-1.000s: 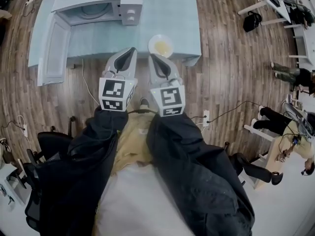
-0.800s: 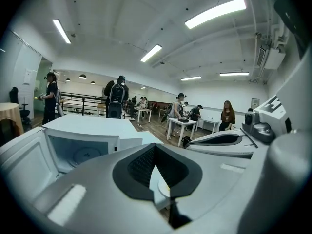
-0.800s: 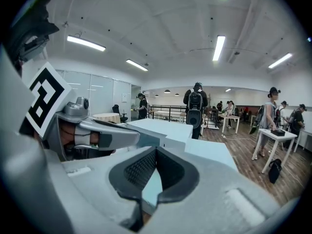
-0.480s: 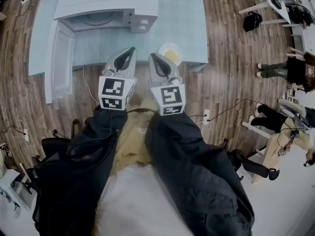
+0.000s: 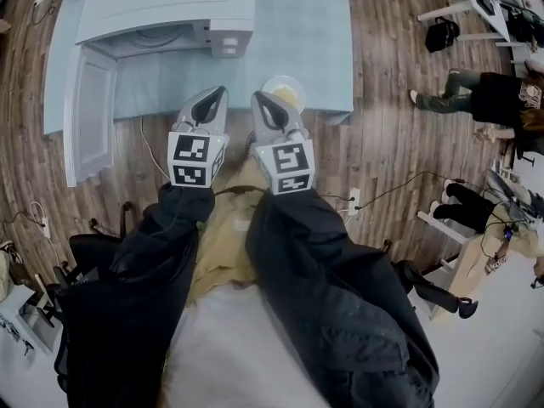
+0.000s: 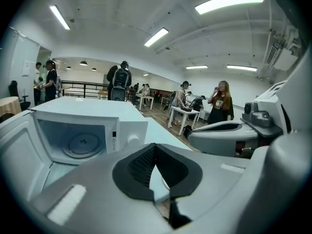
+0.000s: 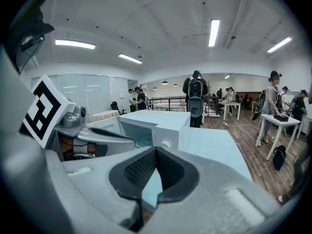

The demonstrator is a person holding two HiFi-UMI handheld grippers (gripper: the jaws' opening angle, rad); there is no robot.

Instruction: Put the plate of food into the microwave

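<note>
Plate of food (image 5: 285,87) sits at the front edge of the bench (image 5: 306,41), right of the microwave (image 5: 170,7) with its door (image 5: 89,117) open, just past the right hand-held gripper (image 5: 260,100). Left gripper view: we see the left hand-held gripper (image 6: 155,147) with jaws together, empty. Right gripper view: jaws likewise closed on nothing.

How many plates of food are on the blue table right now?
1. The plate sits at the table's near edge, right of the open microwave, partly covered by the right tongs. No other plate shows.
</note>
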